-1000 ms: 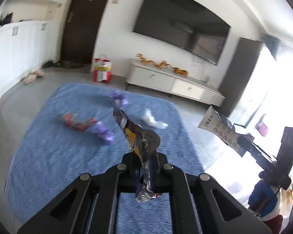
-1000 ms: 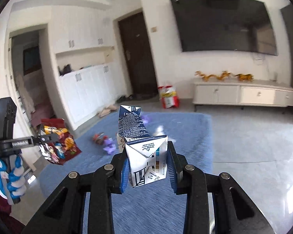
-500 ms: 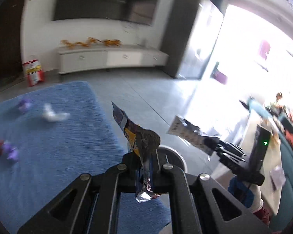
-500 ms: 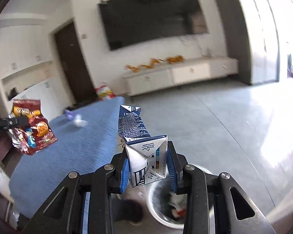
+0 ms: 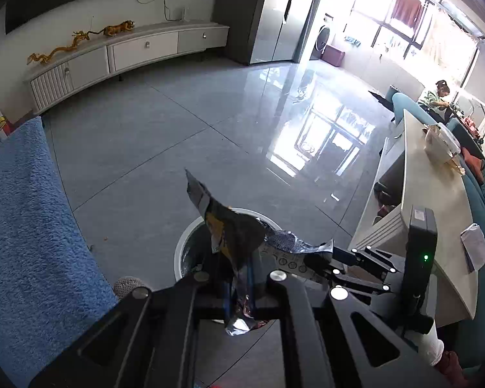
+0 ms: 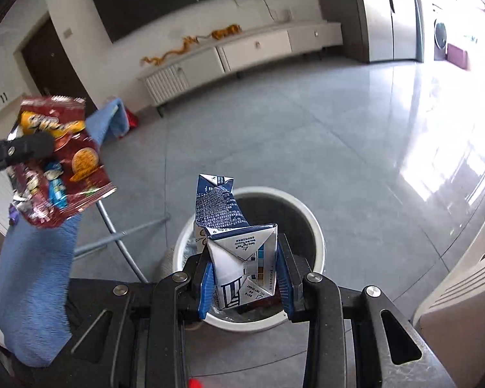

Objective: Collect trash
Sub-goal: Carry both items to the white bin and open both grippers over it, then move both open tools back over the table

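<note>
1. Left gripper (image 5: 239, 286) clamped on a crumpled dark-red foil snack wrapper (image 5: 232, 236): light, limp, slippery; pinched at its lower edge, the rest standing free above the fingers.
2. Right gripper (image 6: 244, 283) clamped on a flattened blue-and-white milk carton (image 6: 242, 258): light, stiff-creased; held across its broad base.
3. White round waste bin (image 6: 317, 226) sits directly below and ahead of both grippers.

Strong daylight pours through the tall windows (image 5: 436, 16) at right, blown out to white, and throws a glaring reflection across the glossy grey tiled floor (image 5: 323, 129). Fisheye distortion bends both views' edges; corners vignette black.
</note>
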Available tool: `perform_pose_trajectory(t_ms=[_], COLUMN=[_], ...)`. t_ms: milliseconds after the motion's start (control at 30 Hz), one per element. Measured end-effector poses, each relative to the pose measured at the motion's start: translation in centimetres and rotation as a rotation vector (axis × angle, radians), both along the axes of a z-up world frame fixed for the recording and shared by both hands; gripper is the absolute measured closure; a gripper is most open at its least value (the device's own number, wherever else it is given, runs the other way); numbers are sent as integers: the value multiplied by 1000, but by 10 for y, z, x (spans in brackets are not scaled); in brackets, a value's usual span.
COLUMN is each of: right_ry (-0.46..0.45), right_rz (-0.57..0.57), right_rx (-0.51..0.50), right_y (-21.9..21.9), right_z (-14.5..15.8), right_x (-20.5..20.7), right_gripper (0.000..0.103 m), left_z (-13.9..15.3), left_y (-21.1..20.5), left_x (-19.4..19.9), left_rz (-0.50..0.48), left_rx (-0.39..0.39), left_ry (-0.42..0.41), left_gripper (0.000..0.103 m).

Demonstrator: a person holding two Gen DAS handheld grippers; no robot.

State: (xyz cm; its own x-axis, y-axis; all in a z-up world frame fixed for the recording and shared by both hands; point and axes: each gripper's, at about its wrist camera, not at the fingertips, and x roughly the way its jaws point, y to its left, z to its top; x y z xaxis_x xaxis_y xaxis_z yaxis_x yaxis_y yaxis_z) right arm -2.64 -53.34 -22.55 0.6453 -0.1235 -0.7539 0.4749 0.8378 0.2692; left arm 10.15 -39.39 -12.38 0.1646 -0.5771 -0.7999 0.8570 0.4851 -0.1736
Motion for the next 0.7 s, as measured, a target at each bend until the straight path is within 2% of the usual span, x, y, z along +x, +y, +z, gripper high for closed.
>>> perform_pose_trajectory(t_ms=[200, 233, 300, 333, 367, 567, 700], right_ry=[45, 46, 48, 53, 56, 58, 48], right_rz=[7, 8, 1, -5, -10, -17, -22], right_rx=[-1, 1, 15, 19, 19, 11, -4], right_y=[-4, -3, -5, -5, -6, -1, 4], right_z=[-18, -21, -27, -29, -30, -24, -13], right_x=[26, 27, 32, 31, 30, 22, 22], right_gripper=[69, 69, 62, 56, 55, 54, 54], left_z=[-24, -27, -33, -34, -34, -29, -17], left_y=[-25, -25, -26, -27, -25, -14, 2], left_x=[17, 19, 22, 24, 25, 27, 26], left_rz=[17, 18, 25, 31, 34, 47, 64], left_rx=[18, 16, 15, 13, 9, -3, -30], left_ry=[62, 80, 102, 105, 106, 104, 74], left_gripper=[93, 89, 74, 63, 59, 59, 59])
